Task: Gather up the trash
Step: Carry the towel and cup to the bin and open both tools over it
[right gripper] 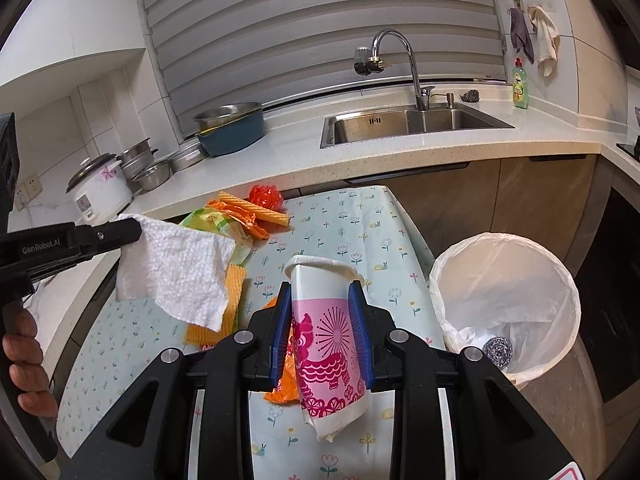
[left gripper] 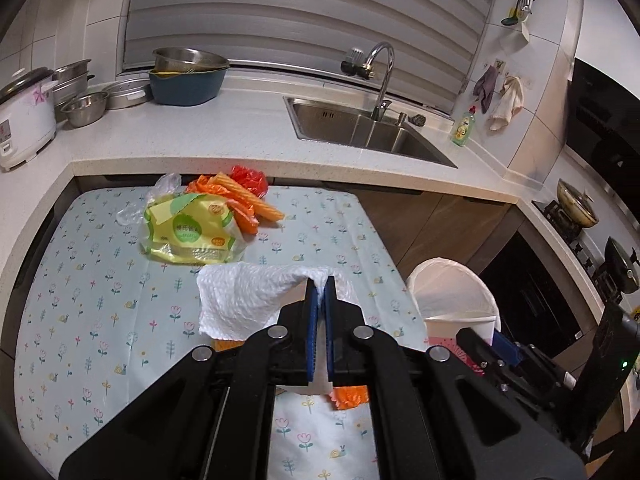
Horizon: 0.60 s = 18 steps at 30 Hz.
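Both hand-held grippers loaded: left hand-held gripper [left gripper: 321, 286] pinches paper towel [left gripper: 244, 300] above table [left gripper: 80, 280], right hand-held gripper [right gripper: 320, 300] clamps crushed paper cup [right gripper: 326, 344] w/ bin [right gripper: 508, 308] just right—carry fully over rim before releasing, cup first.

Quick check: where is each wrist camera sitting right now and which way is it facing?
Left wrist: rides behind the left claw, facing table and sink; its fingers pinch a paper towel.
Right wrist: behind the right claw, facing the sink, bin at right; it grips a cup; a hand shows.
Shared: towel, wrappers, sink, bin.
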### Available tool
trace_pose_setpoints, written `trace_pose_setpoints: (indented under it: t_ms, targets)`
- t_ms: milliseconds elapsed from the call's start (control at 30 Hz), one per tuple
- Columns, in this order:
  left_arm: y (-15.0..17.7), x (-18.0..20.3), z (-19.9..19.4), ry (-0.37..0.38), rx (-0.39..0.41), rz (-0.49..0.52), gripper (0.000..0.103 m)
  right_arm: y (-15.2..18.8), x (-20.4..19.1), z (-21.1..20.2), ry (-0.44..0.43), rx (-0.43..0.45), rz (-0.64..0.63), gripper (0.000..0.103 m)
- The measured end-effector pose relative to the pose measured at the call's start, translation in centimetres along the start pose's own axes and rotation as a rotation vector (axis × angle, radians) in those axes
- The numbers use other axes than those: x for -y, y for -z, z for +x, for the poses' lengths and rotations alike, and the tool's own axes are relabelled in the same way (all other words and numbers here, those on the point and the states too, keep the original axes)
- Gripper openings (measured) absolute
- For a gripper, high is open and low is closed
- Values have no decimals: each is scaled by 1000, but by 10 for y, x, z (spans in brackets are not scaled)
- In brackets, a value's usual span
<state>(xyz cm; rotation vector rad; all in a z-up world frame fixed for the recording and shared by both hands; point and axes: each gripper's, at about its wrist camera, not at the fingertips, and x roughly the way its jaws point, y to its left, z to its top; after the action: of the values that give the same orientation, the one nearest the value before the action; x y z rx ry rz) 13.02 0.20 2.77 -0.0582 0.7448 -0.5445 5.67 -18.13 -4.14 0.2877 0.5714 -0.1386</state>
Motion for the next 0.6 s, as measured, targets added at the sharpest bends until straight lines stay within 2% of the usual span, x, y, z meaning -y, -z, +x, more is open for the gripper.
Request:
trace_pose_setpoints:
  t_ms: [233,600]
  targets:
    - [-9,46,18,52,-4,58,3,-6,26,-7,39,21,30,27]
    - [-2,133,76,153,-76,160,3,-4,94,-11,140,24,107,27]
